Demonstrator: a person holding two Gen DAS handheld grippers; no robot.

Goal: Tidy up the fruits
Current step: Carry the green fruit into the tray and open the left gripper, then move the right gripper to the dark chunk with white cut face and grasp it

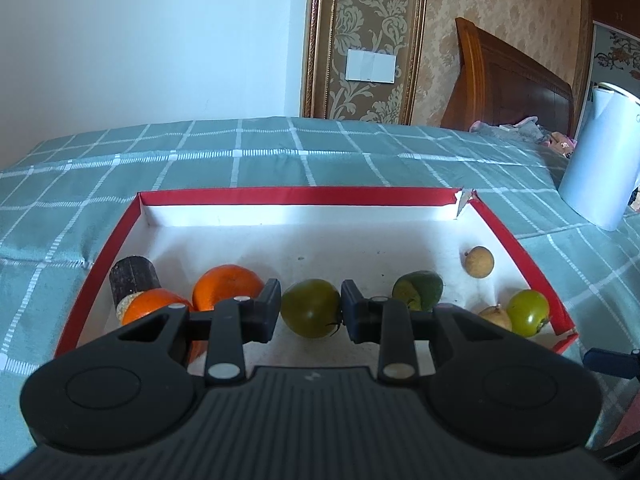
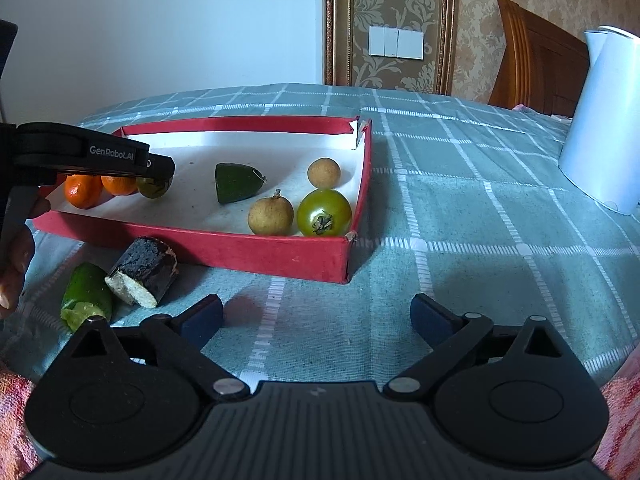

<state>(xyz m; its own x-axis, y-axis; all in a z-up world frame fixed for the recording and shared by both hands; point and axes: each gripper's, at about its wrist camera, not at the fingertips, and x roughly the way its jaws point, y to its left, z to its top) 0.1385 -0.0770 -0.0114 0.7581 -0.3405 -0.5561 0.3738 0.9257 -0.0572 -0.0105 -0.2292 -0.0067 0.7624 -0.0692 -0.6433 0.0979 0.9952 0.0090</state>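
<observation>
A red box with a white floor lies on the checked cloth. My left gripper has its jaws around a green tomato in the box, beside two oranges. The pads look close to or touching it. The box also holds a dark green piece, two brown longans and a second green tomato. My right gripper is open and empty above the cloth in front of the box.
A black cane piece and a green cucumber piece lie on the cloth outside the box's near wall. Another dark cane piece stands in the box's left corner. A white kettle stands at right.
</observation>
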